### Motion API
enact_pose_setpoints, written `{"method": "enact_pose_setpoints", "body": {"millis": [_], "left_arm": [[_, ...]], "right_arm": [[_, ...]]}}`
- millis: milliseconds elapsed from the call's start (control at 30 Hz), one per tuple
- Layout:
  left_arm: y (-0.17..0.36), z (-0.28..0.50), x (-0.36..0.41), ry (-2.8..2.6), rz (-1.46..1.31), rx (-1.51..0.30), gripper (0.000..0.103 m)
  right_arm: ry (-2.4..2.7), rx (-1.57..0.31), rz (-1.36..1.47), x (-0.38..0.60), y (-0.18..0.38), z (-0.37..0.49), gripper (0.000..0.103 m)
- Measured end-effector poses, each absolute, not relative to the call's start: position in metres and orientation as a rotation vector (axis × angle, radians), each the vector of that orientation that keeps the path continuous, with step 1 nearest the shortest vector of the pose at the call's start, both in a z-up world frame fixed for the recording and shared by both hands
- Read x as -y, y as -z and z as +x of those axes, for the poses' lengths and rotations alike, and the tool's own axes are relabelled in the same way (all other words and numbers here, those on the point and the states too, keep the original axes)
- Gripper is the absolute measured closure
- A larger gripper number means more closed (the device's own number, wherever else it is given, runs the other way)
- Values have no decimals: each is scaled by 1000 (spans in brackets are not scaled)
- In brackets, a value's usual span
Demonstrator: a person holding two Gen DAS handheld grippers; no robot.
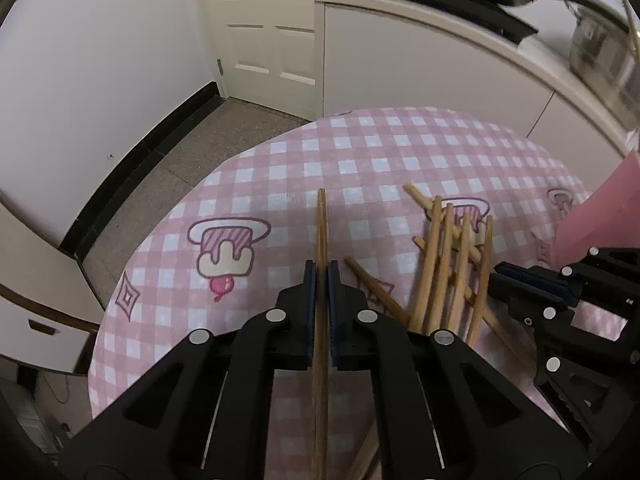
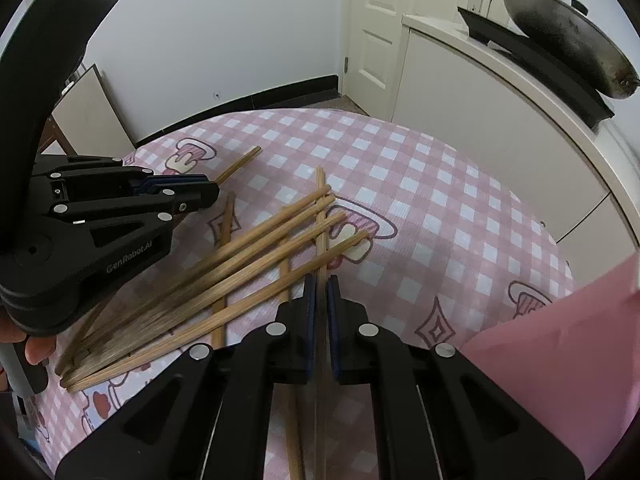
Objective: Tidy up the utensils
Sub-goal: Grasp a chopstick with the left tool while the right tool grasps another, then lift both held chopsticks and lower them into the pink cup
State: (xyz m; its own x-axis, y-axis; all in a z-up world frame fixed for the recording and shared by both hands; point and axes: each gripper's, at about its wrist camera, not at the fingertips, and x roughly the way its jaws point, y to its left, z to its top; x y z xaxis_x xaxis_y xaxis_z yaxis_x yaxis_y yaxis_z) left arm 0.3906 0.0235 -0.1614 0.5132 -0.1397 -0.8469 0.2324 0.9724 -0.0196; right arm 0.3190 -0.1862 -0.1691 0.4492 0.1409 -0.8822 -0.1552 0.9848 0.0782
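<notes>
Left gripper [image 1: 321,276] sits low over the pink checked tablecloth [image 1: 360,152], fingers pointing forward across the table, and it's clamped on a chopstick [image 1: 322,220] that runs straight out past the tips. In the right wrist view that same gripper [image 2: 208,192] reaches in from the left, lying nearly level, with a fingertip of the person's hand [image 2: 38,350] showing under its body.

Right gripper [image 2: 321,286] is pinched tight on its own chopstick [image 2: 320,208], which pokes forward and crosses over the loose pile. From the left wrist view it [image 1: 500,274] comes in from the right edge, tips beside the pile.

The loose chopsticks [image 2: 240,256] lie fanned on the cloth between the two grippers, several overlapping. A pink container [image 2: 560,360] stands at the right. Behind, a wok [image 2: 568,36] rests on the white counter [image 2: 480,92].
</notes>
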Motion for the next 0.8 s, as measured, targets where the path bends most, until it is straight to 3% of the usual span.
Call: {"method": "enact_pose_setpoints", "body": {"millis": [500,800], "left_arm": [[73,315,-48,317,20,-818,97],[78,286,-34,369,45,-844,97]], "right_arm": [[-198,-1027,6,198,121,268,99],[-194,-1124,-28,208,145,221,99]]}}
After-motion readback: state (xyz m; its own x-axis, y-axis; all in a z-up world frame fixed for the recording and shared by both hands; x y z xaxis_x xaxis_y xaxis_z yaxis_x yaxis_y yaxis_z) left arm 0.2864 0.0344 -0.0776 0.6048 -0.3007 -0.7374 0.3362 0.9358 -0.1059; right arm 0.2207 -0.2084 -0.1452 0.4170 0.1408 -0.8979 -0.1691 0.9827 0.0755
